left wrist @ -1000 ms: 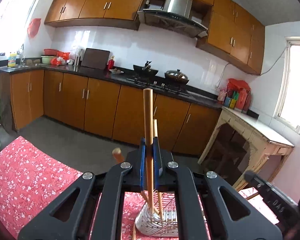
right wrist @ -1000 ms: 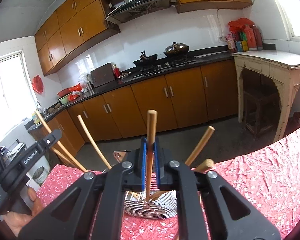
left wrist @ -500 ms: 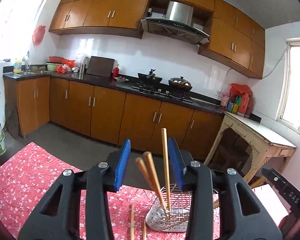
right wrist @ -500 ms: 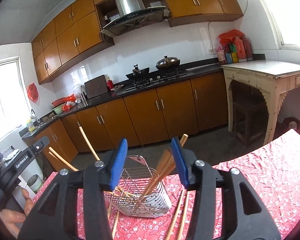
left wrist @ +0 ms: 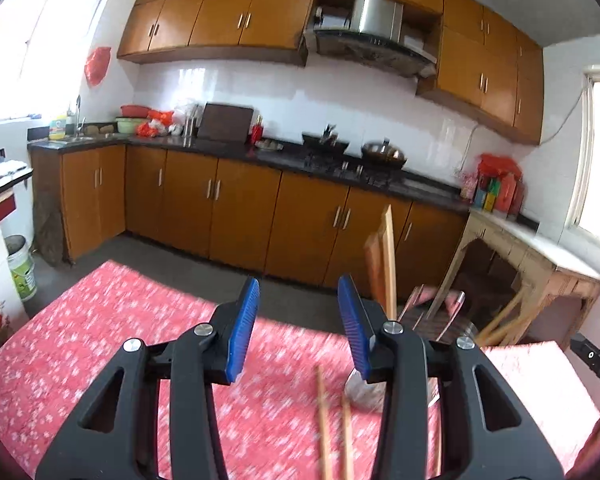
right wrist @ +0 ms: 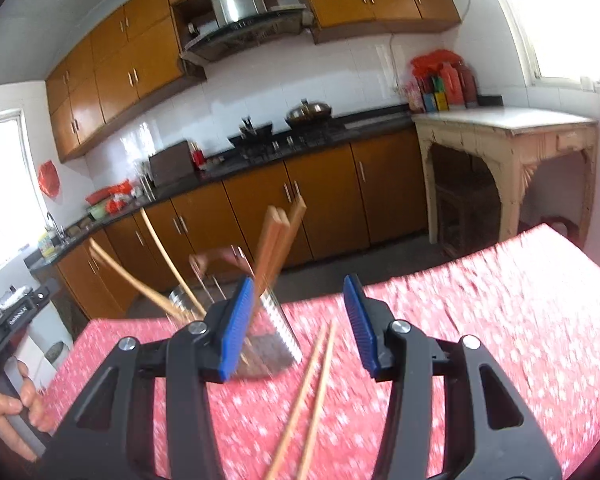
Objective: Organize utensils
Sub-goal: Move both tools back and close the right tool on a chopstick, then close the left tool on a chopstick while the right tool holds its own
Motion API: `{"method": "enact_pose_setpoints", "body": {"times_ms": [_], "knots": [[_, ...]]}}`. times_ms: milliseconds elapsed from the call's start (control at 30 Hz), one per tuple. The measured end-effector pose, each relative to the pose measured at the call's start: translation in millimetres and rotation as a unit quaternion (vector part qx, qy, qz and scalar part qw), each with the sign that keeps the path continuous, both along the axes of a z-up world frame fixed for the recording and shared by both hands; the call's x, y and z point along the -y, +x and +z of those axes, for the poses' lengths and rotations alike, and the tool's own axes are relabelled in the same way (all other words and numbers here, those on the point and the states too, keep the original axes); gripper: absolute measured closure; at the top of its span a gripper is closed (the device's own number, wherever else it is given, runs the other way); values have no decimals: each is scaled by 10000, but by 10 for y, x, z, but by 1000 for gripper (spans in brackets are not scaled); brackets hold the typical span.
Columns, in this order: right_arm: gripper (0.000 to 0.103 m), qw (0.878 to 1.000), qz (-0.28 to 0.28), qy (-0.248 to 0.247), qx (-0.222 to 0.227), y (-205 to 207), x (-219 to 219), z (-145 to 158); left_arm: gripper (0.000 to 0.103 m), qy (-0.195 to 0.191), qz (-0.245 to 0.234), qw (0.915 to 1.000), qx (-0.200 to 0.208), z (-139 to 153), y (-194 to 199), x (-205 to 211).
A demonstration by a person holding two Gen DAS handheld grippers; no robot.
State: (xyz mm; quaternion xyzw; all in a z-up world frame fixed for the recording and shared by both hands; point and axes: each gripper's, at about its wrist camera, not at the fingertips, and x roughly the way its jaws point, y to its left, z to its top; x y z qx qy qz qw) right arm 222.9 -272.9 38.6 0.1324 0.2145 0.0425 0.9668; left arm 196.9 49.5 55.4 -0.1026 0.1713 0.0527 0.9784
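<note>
A metal wire utensil holder point(right wrist: 274, 342) stands on the red flowered tablecloth point(right wrist: 500, 320) with several wooden chopsticks point(right wrist: 278, 240) upright in it. It also shows in the left wrist view point(left wrist: 362, 390), partly hidden behind the right finger, with chopsticks point(left wrist: 388, 264) sticking up. Two loose chopsticks point(right wrist: 312, 396) lie on the cloth in front of it, also visible in the left wrist view point(left wrist: 332, 428). My left gripper point(left wrist: 298, 326) is open and empty, left of the holder. My right gripper point(right wrist: 298, 326) is open and empty, above the loose chopsticks.
Kitchen cabinets and a black counter with stove point(left wrist: 332, 156) run along the far wall. A pale wooden side table point(right wrist: 504, 132) stands at the right. The other gripper's handle and the hand on it point(right wrist: 10, 400) show at the left edge. A white bucket point(left wrist: 20, 266) sits on the floor.
Both grippers were shut on upright chopsticks, then opened and dropped them into the holder. Both have since pulled back and shifted, so the holder sits off-centre in each view.
</note>
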Motion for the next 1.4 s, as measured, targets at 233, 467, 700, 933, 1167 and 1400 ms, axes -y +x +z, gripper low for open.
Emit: {"method": "enact_pose_setpoints", "body": {"times_ms": [233,467,700,933,1167,1400], "knots": [[58,9940,124,-206,-1069,9,-77,-758,61,335,-274,9957,-824,-671,-73,63],[74,9767,618,-550,-1978,63,-422,-1347,61,352,-856,9823,-1627,-1171,-19,291],[85,9702,596,-1042,-2106,57,-549,-1541,61,256,-1116,9737,-1969,-1374,-5,391],[95,9735,-12,-708,-2175,121,-230,-1557,61,289,-1256,9674,-2178,-1500,-4,478],[95,9740,-2,-673,-2162,92,-170,-1562,89,517,-1252,9607,-2423,-1585,36,587],[95,9739,132,-700,-2155,90,-172,-1561,103,522,-775,9613,-2590,-1612,109,247]]}}
